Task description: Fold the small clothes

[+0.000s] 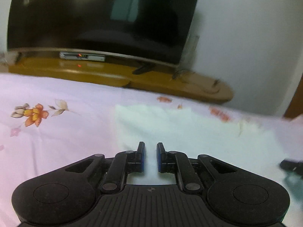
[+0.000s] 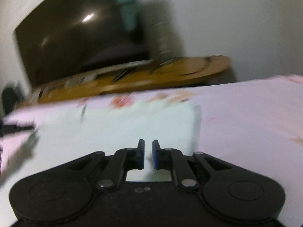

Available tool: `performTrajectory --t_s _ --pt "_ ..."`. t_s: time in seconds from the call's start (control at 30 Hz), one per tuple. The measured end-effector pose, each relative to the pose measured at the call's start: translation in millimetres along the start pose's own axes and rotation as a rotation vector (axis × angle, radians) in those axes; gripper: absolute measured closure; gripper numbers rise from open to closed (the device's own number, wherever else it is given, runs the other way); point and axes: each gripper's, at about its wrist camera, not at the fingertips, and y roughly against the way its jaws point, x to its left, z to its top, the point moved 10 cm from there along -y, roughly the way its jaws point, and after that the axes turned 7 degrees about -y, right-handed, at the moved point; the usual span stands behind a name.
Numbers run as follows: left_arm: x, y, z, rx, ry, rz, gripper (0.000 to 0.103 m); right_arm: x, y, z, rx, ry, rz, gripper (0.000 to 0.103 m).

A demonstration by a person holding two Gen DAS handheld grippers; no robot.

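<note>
A pale mint-white cloth point(image 1: 189, 132) lies flat on a pink floral bedsheet point(image 1: 56, 132). It also shows in the right wrist view point(image 2: 113, 128), blurred. My left gripper point(image 1: 150, 151) hovers over the cloth's near left part, its jaws a narrow gap apart with nothing between them. My right gripper point(image 2: 148, 147) hovers over the cloth's near right part, its jaws also a narrow gap apart and empty. The right gripper shows as a dark blur at the right edge of the left wrist view point(image 1: 291, 166).
Beyond the bed's far edge stands a wooden TV cabinet point(image 1: 113, 71) with a large dark TV point(image 1: 94, 19) and a set-top box point(image 1: 82, 56). A white wall point(image 1: 246, 37) is behind. The bedsheet point(image 2: 246, 123) stretches out to the right.
</note>
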Motion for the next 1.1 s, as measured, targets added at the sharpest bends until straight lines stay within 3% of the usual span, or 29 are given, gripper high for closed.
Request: performTrajectory --t_s 0.1,0.2,0.23,0.3,0.37,0.4,0.43,0.47,0.5,0.57,0.63,0.77,0.83,0.87,0.9,0.93,1.0,1.1 --pt "8 8 -5 0.012 0.014 0.029 0.092 3 -11 -10 0.021 0.081 -0.076 0.094" --pt "8 20 -13 0.019 -0.048 0.041 0.092 -40 -1 -1 -0.026 -0.005 -0.254 0.099" --pt "7 22 -13 0.023 -0.062 0.045 0.092 -54 2 0 -0.027 -0.038 -0.298 0.092" --pt "7 24 -10 0.028 -0.08 0.055 0.092 -62 6 1 -0.011 -0.045 -0.312 0.09" --pt "6 28 -8 0.024 -0.082 0.075 0.091 -55 15 5 -0.041 -0.105 -0.243 0.089" --pt "4 30 -10 0.026 -0.097 0.088 0.081 -49 17 5 -0.041 -0.111 -0.202 0.089" --pt "3 30 -13 0.032 -0.12 0.115 0.051 -41 14 1 -0.024 -0.081 -0.185 0.089" --pt "5 28 -15 0.048 -0.134 0.156 0.033 -37 10 -3 0.002 -0.052 -0.18 0.089" --pt "10 27 -17 0.061 -0.119 0.176 0.024 -39 4 -8 0.021 -0.032 -0.195 0.089" --pt "17 24 -17 0.074 -0.058 0.135 0.024 -51 2 -6 0.038 -0.09 -0.225 0.082" --pt "18 24 -17 0.072 -0.079 0.132 0.024 -57 7 2 0.033 -0.169 -0.218 0.084" --pt "17 24 -17 0.065 -0.081 0.136 0.024 -36 27 10 -0.064 -0.107 -0.169 0.083" --pt "16 26 -18 0.062 -0.08 0.137 0.024 -30 21 4 -0.043 -0.094 -0.152 0.078" --pt "16 26 -18 0.062 -0.079 0.136 0.024 -32 12 -2 -0.007 -0.092 -0.171 0.072" --pt "17 23 -18 0.063 -0.078 0.136 0.024 -35 4 -8 0.024 -0.087 -0.196 0.071" --pt "16 23 -18 0.063 -0.077 0.136 0.024 -36 3 -9 0.006 -0.075 -0.202 0.072" --pt "17 23 -18 0.062 -0.079 0.136 0.024 -35 5 -7 -0.019 -0.055 -0.211 0.094" --pt "17 22 -18 0.061 -0.075 0.133 0.024 -30 6 0 -0.048 -0.023 -0.219 0.097"
